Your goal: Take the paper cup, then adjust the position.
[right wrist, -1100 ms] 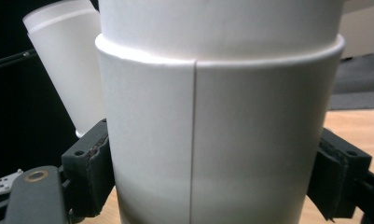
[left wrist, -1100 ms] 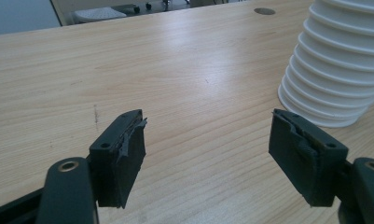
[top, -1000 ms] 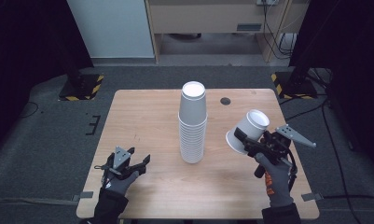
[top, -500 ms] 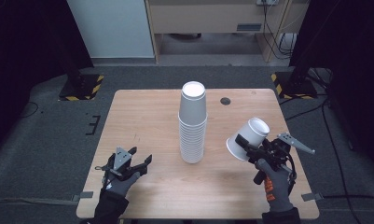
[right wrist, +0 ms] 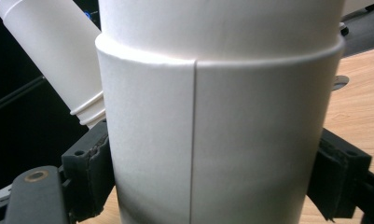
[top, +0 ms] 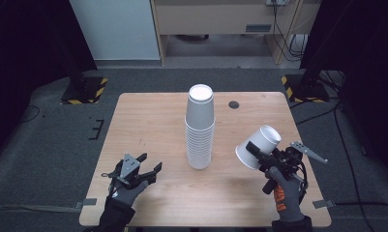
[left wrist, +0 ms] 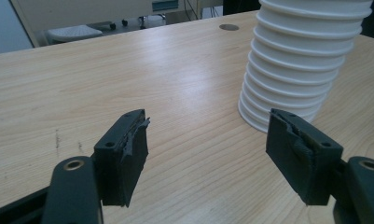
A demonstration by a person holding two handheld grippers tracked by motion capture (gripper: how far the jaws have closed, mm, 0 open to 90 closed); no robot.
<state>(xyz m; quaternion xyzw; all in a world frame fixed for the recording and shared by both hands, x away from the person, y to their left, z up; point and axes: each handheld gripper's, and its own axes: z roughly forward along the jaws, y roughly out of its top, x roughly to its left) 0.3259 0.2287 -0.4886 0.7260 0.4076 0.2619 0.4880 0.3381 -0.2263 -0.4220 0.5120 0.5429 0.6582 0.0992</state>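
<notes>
Cup (top: 257,147), white paper: clamped between the jaws of your right gripper (top: 263,157), held off the wooden table (top: 148,125) and tilted, closed bottom toward the far right, open mouth toward the stack. From the right gripper view the cup (right wrist: 217,121) sits squarely between both black pads (right wrist: 89,175), its side seam facing the camera; a second rim near the top suggests another cup nested on it, though you cannot confirm this from above.

Stack of cups (top: 200,128): upside down, upright, at the table's middle, to the left of your right gripper and well apart from it. It appears tilted in the right gripper view (right wrist: 54,60) because that camera is turned with your hand.

Left gripper (top: 142,170): jaws spread wide, holding nothing, low over the near left part of the table. Its own view puts the bottom of the stack (left wrist: 296,65) ahead and to the right of the jaws, near but not touching.

Dark round disc (top: 234,104): flat on the far side of the table beyond the stack; too small to identify.

Hidden or cut off: the stack's top in the left gripper view; the held cup's mouth and bottom in the right gripper view; your right hand (top: 284,191) covers that gripper's handle.
</notes>
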